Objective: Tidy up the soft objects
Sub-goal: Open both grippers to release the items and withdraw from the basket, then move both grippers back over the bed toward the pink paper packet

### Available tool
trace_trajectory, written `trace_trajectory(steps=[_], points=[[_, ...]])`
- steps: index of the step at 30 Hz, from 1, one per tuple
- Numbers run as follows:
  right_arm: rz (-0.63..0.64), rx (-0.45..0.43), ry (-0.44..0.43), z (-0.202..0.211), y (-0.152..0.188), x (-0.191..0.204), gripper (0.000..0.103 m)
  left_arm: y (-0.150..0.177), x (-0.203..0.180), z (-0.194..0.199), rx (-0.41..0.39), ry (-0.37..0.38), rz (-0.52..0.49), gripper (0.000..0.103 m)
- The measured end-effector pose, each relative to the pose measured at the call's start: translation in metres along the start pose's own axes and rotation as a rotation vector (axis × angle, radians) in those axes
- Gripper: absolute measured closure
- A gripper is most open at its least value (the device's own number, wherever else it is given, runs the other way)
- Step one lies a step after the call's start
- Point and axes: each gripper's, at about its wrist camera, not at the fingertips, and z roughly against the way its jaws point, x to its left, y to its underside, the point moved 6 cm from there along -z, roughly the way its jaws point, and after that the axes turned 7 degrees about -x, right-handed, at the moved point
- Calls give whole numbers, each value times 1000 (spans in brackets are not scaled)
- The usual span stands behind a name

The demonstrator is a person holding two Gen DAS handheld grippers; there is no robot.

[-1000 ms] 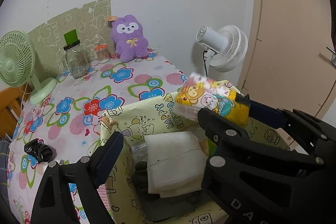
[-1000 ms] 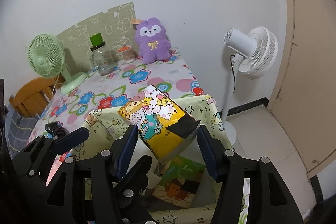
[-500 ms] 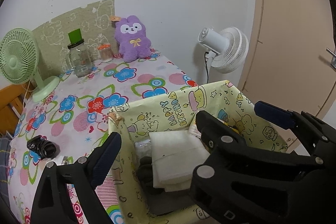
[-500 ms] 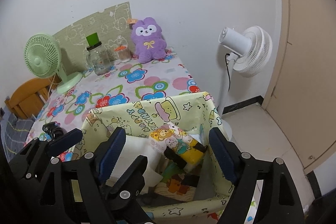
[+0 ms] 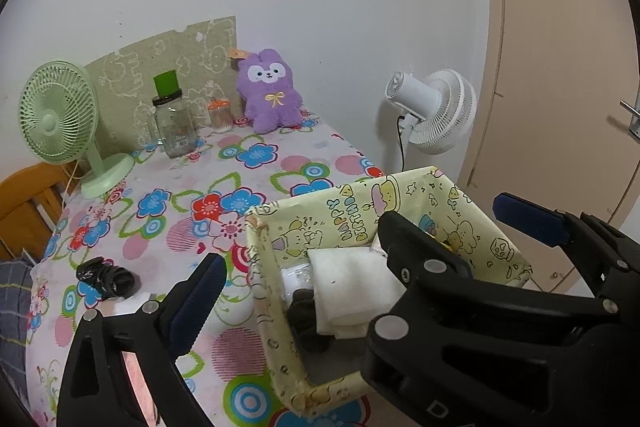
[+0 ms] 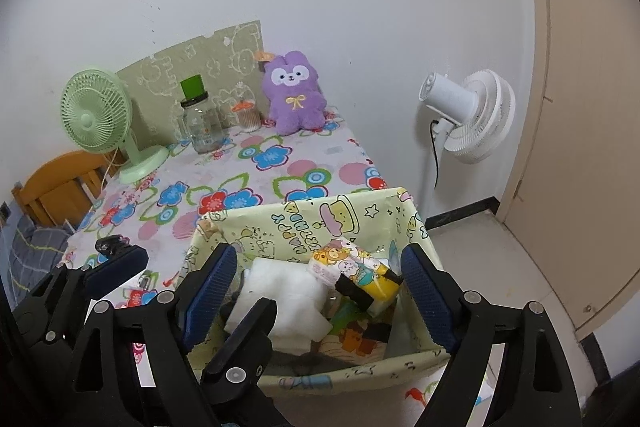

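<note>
The yellow cartoon-printed tissue pack [image 6: 354, 277] lies tilted inside the pale-yellow fabric storage box [image 6: 304, 223], leaning toward the box's right side, with one end against a folded white cloth [image 6: 280, 301] that sits to its left. Beneath them show a green picture-printed item [image 6: 356, 335] and something dark at the bottom; in the left wrist view a dark bundle [image 5: 306, 311] lies beside the white cloth.

The right gripper [image 6: 320, 299] hangs over the box with its blue-padded jaws opening, spread wide on either side of the pack and touching nothing. The left gripper [image 5: 360, 251] hovers at the box's left side; its jaws are opening too, spread very wide and empty.

The box stands at the near right corner of a table under a flowered tablecloth [image 6: 248, 163]. A small black object [image 5: 106, 277] lies on the cloth left of the box. At the far end stand a purple plush bunny [image 6: 294, 93], a glass jar with a green top [image 6: 200, 123], a small orange-lidded jar [image 6: 247, 115] and a green desk fan [image 6: 100, 119]. A white standing fan [image 6: 468, 117] is on the floor to the right.
</note>
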Motion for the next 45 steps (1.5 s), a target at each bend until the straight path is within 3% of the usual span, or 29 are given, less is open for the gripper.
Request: trace_trajectory(steps=[18,45], points=[[48,-67,-7,33,-1,45,7,9,38,41,-53,-30,21,0],[93,-41,-90,33,18,132,5,37,115,72,-54,-115,73,0]])
